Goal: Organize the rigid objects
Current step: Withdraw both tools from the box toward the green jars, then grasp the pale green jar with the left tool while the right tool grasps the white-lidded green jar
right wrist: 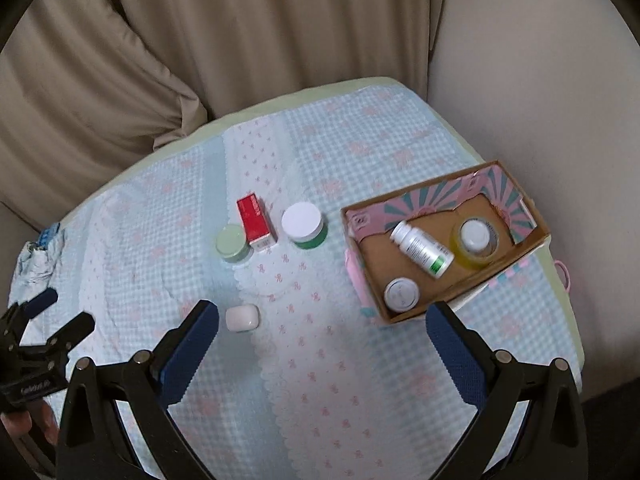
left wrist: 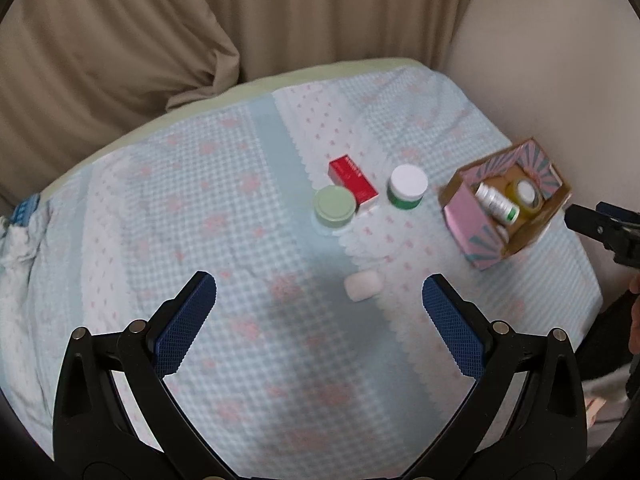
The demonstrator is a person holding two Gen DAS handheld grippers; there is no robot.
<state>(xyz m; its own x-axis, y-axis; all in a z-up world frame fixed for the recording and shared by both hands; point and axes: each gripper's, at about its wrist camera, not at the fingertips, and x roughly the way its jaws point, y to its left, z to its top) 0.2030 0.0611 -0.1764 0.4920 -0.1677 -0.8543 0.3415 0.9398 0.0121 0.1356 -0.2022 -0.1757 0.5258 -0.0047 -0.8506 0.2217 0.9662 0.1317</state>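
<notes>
A pink and teal cardboard box (right wrist: 362, 218) (left wrist: 468, 228) stands at the table's right. It holds a white bottle (right wrist: 422, 249) (left wrist: 497, 201) lying flat, a yellow jar (right wrist: 475, 242) (left wrist: 525, 196) and a small white-lidded jar (right wrist: 401, 294). On the cloth are a red carton (right wrist: 255, 222) (left wrist: 352, 184), a pale green jar (right wrist: 233, 243) (left wrist: 335, 207), a green jar with a white lid (right wrist: 303, 225) (left wrist: 408, 187) and a small white case (right wrist: 241, 317) (left wrist: 362, 286). My left gripper (left wrist: 319, 300) is open and empty above the case. My right gripper (right wrist: 322, 328) is open and empty, near the box's front corner.
The table wears a blue checked cloth (left wrist: 200, 208) with pink bows. Beige curtains (right wrist: 200, 40) hang behind and a beige wall (right wrist: 520, 80) is at the right. The right gripper's tip shows in the left wrist view (left wrist: 592, 224); the left gripper shows in the right wrist view (right wrist: 44, 328).
</notes>
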